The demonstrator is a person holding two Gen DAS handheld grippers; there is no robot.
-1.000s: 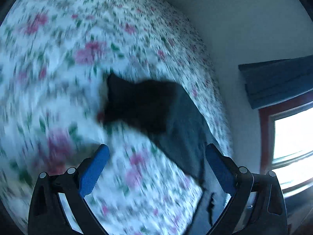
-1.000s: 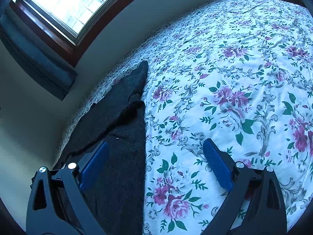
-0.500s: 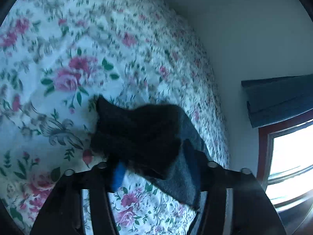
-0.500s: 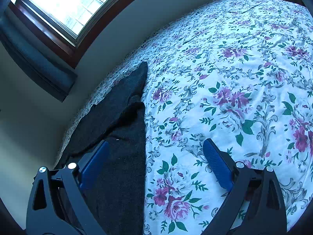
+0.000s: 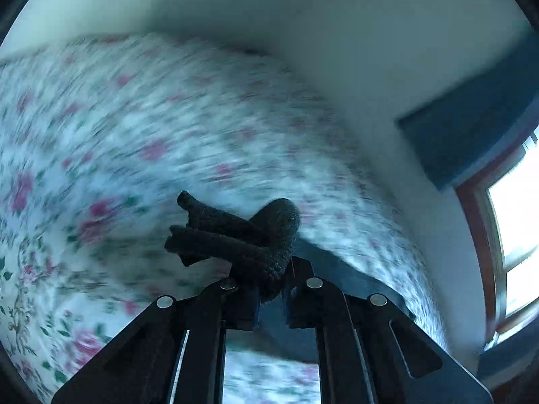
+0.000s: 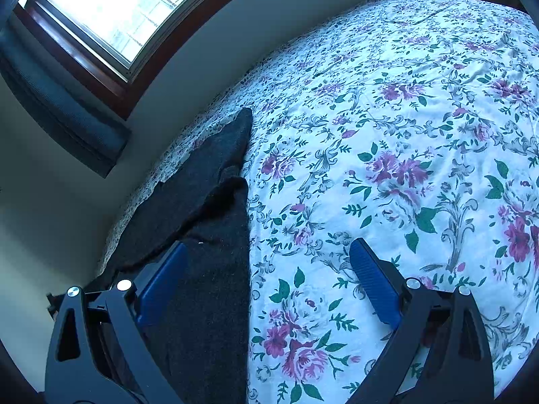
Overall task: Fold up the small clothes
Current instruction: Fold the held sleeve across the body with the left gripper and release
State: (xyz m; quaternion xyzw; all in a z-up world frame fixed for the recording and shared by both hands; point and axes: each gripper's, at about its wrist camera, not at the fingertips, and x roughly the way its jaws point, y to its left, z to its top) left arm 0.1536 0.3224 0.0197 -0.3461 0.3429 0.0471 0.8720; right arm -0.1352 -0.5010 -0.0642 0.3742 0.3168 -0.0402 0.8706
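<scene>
Dark garment pinched at the edge of a floral bed

A floral bedsheet point(image 6: 387, 155) is spread wide. The dark knitted garment point(image 5: 249, 239) is bunched between the closed jaws of the left gripper point(image 5: 271, 298), above the sheet. The right gripper point(image 6: 266, 269) is held wide apart and empty, one finger over dark cloth point(image 6: 209, 269).

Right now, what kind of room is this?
Most likely a bedroom: a bed with a floral sheet, a wood-framed window with a blue curtain beside it, and dark clothes laid out for folding.
</scene>
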